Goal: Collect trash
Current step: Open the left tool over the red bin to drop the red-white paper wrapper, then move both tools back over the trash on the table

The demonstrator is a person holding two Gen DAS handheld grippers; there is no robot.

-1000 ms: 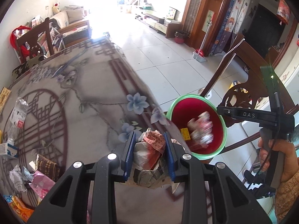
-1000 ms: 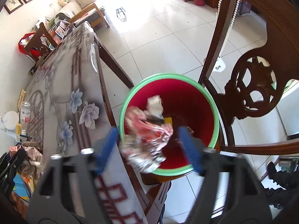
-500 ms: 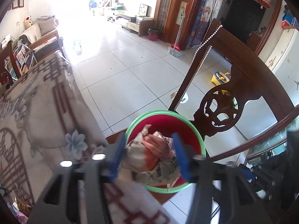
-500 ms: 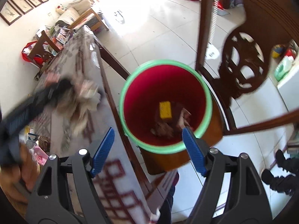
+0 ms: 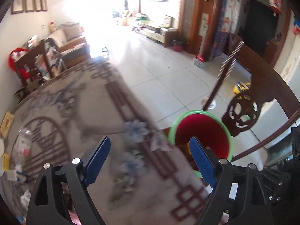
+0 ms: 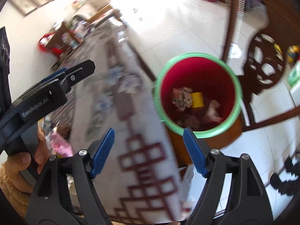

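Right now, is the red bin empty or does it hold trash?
It holds trash: the red bin has crumpled wrappers and a yellow piece at its bottom, far from full.

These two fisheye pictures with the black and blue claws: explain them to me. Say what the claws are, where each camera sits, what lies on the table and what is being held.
No robot here. A person holds a two-finger gripper in each hand, with a camera on each looking forward along its blue-padded fingers.

One picture comes from the left gripper, the other from the right gripper. In the right view the left gripper also shows from the side, held in the left hand.

Both grippers are open and hold nothing.

Below them is a table with a flower-patterned cover. Wrappers and scraps lie along its left side, too blurred to name.

Beside the table edge stands a red bin with a green rim, next to a carved wooden chair. Inside it lie crumpled paper, a yellow piece and other scraps.
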